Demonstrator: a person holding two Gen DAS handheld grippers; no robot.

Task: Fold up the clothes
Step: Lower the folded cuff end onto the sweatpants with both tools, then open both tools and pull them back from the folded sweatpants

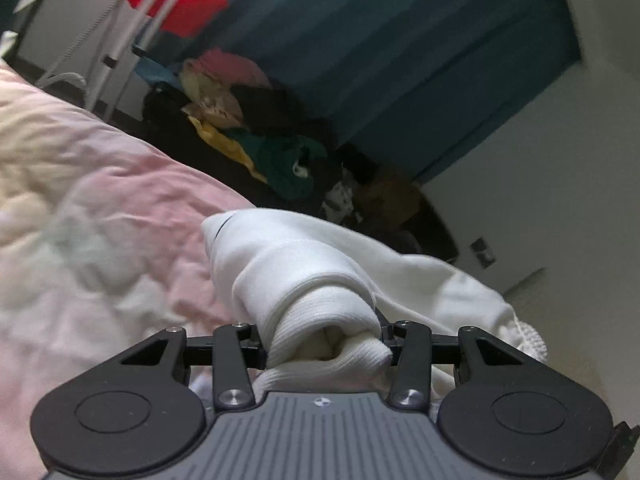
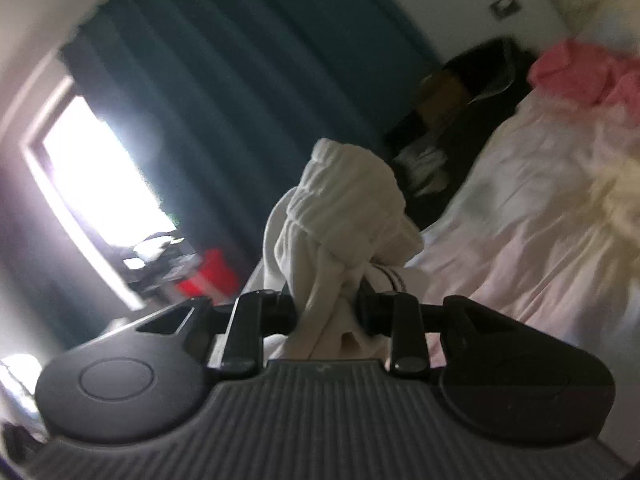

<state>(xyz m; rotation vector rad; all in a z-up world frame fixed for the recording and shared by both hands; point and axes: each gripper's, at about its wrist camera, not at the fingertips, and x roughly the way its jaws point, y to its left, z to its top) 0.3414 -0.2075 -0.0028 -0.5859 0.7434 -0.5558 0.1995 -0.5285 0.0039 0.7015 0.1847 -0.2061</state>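
Note:
My left gripper (image 1: 325, 346) is shut on a ribbed cuff or hem of a white sweatshirt (image 1: 304, 264), whose bunched fabric covers the fingertips and drapes forward over the pink bedspread (image 1: 100, 200). My right gripper (image 2: 326, 312) is shut on another bunched part of the white sweatshirt (image 2: 344, 208) and holds it up in the air beside the bed (image 2: 520, 208). The fabric hides both pairs of fingertips. Both views are blurred by motion.
A pile of mixed clothes (image 1: 256, 128) lies beyond the bed's far edge, under a teal curtain (image 1: 380, 40). A white drying rack (image 1: 116, 40) and a red box (image 1: 176, 4) stand at the back left. A pink garment (image 2: 580, 68) lies on the bed.

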